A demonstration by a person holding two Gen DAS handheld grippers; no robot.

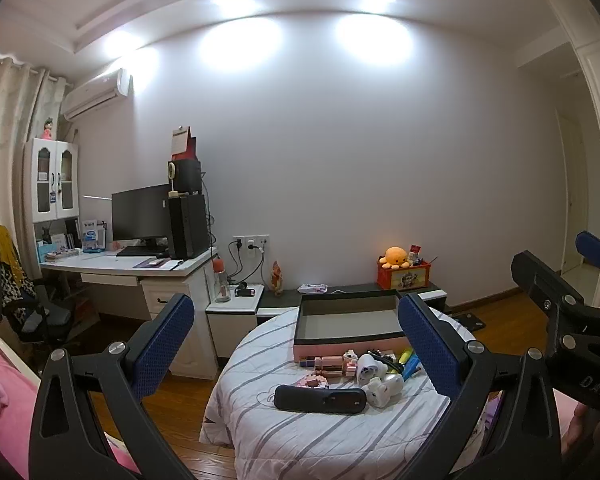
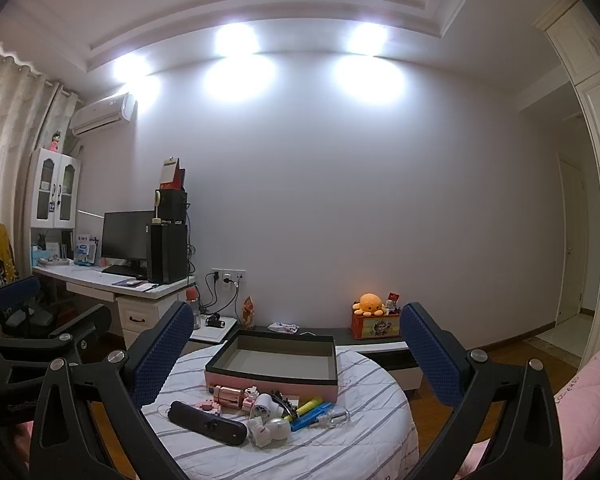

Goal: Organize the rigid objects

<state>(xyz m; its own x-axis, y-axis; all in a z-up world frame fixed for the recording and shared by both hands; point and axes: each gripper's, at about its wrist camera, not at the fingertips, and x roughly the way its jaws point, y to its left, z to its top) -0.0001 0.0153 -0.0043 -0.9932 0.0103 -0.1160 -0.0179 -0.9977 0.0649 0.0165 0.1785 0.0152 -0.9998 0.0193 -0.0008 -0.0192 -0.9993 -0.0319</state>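
A round table (image 1: 300,440) (image 2: 360,440) with a striped white cloth holds an empty pink box with a dark rim (image 1: 350,322) (image 2: 275,360). In front of the box lies a cluster of small things: a long black device (image 1: 320,399) (image 2: 207,423), a white toy (image 1: 382,388) (image 2: 267,430), a white plug-like piece (image 1: 370,368) (image 2: 265,405), a rose-gold cylinder (image 1: 328,364) (image 2: 229,396), pink bricks (image 1: 314,381), a yellow marker (image 2: 310,405) and a blue tool (image 2: 310,418). My left gripper (image 1: 295,344) is open and empty above the table. My right gripper (image 2: 295,356) is open and empty too.
A desk (image 1: 131,268) with monitor and PC tower stands at the left, a chair (image 1: 19,304) beside it. A low cabinet (image 1: 340,292) along the wall carries an orange plush (image 1: 396,258) on a red box. Pink bedding (image 2: 584,408) lies at the right.
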